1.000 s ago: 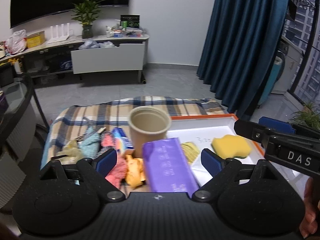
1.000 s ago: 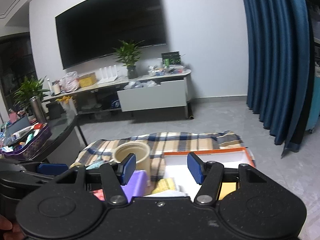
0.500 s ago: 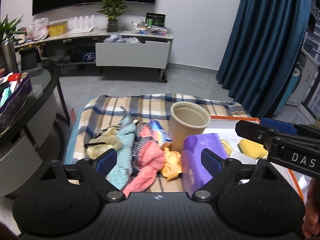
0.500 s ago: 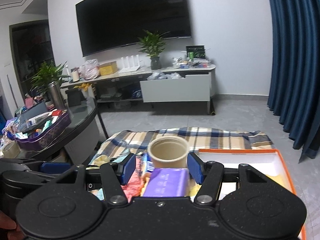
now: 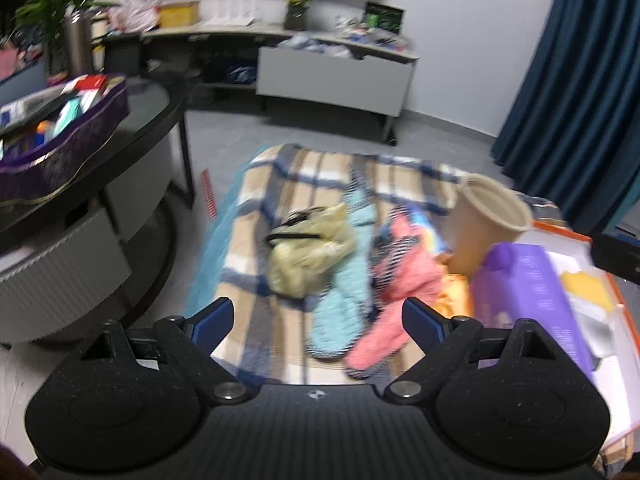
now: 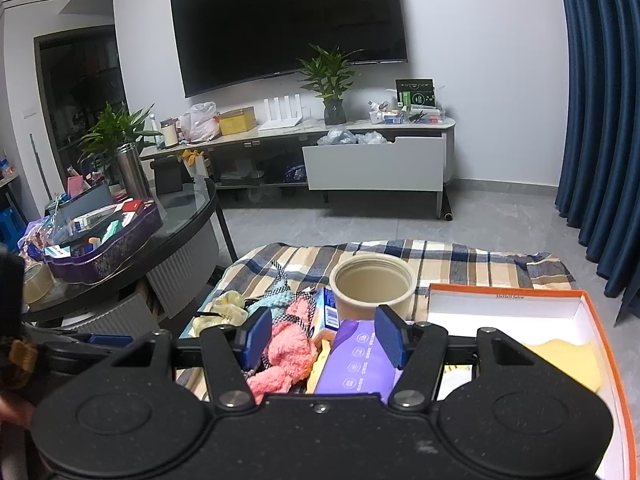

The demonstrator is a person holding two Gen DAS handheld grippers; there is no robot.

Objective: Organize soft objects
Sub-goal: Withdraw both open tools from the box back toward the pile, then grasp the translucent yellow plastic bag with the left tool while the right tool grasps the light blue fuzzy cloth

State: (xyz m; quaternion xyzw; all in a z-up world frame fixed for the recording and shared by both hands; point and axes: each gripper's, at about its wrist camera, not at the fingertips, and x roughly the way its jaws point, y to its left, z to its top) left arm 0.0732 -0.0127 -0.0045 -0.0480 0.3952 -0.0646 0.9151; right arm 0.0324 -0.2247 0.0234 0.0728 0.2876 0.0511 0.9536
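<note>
Plaid blanket (image 5: 304, 176) fills the middle of the left wrist view, with the orange-rimmed white box (image 6: 592, 312) at the right edge of the right wrist view. On the blanket, center frame: teal fuzzy sock (image 5: 344, 300), pink fuzzy sock (image 5: 404, 280) right beside it, yellowish crumpled bag (image 5: 312, 256) to their left, beige cup (image 5: 484, 220) and purple pack (image 5: 532, 292) further right. Left gripper (image 5: 318, 316) is wide open above the socks, nothing in it. Right gripper (image 6: 322, 336) is released too, hovering empty over the pile.
</note>
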